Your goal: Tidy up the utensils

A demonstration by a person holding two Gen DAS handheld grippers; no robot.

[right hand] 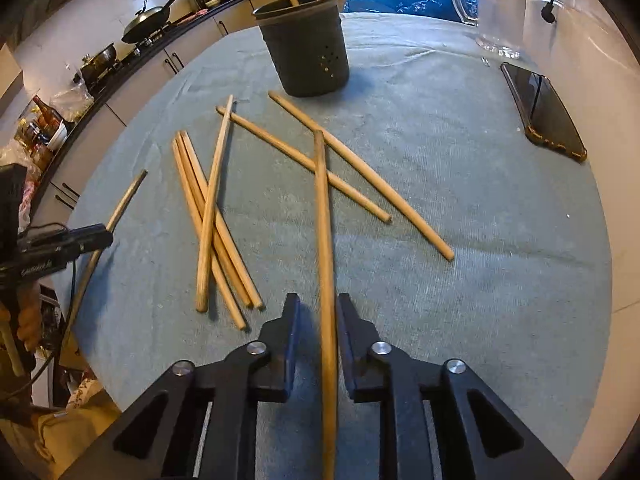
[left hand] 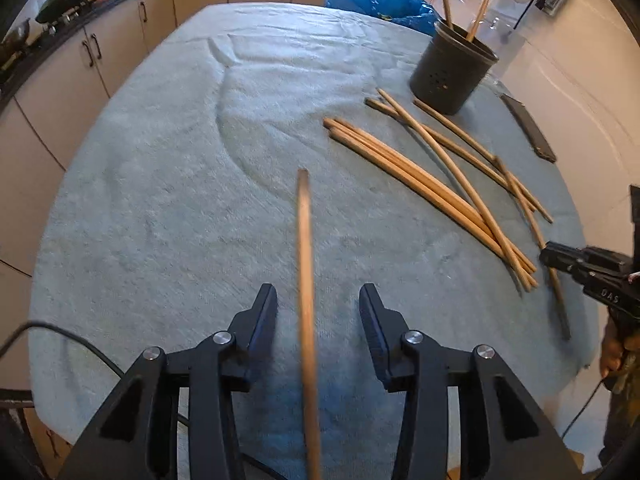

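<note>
**Q:** While both grippers are over the blue-grey towel (left hand: 160, 200), what are the jaws actually doing?

**A:** The left gripper (left hand: 318, 300) has its jaws clearly apart, and a wooden stick (left hand: 306, 280) runs up the gap without touching either pad. The right gripper (right hand: 318, 308) is narrower, but there's a sliver of space on both sides of its stick (right hand: 325, 240), so that's not clamped either.

**Q:** And the rest of the sticks?

**A:** They're loose on the towel: a pile of four (right hand: 212, 224) to the left in the right wrist view, and two longer ones (right hand: 352, 172) crossing nearer the dark holder (right hand: 304, 48). The holder is standing upright at the far side with two sticks in it. A phone (right hand: 544, 112) lies off to the right, near a clear jug (right hand: 496, 8).
</note>
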